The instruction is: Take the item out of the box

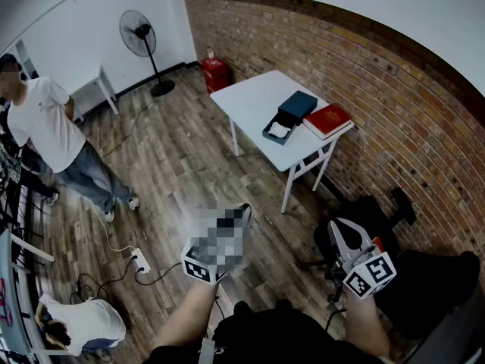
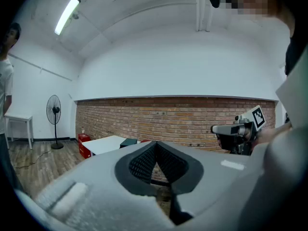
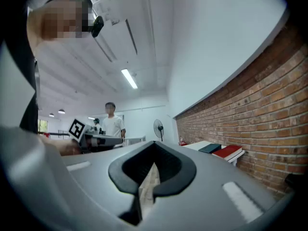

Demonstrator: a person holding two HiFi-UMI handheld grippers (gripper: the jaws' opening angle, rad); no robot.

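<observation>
On the white table (image 1: pixel 258 101) by the brick wall lies an open box: a shallow dark tray (image 1: pixel 278 130) with a white item in it, and its dark teal lid (image 1: pixel 298 105) beside it. A red box (image 1: pixel 327 120) lies just to the right. Both grippers are held low and far from the table, over the wooden floor. My left gripper (image 1: pixel 241 214) is shut and empty, partly under a mosaic patch. My right gripper (image 1: pixel 337 230) is shut and empty too. In the right gripper view the teal lid (image 3: pixel 210 148) and red box (image 3: pixel 227 152) show far off.
A person in a white T-shirt (image 1: pixel 53 135) stands at the left and another crouches at the lower left (image 1: pixel 83 324). A floor fan (image 1: pixel 140 32) and a red canister (image 1: pixel 215 73) stand at the back. A power strip (image 1: pixel 140 262) lies on the floor. A black chair (image 1: pixel 371 218) stands near my right.
</observation>
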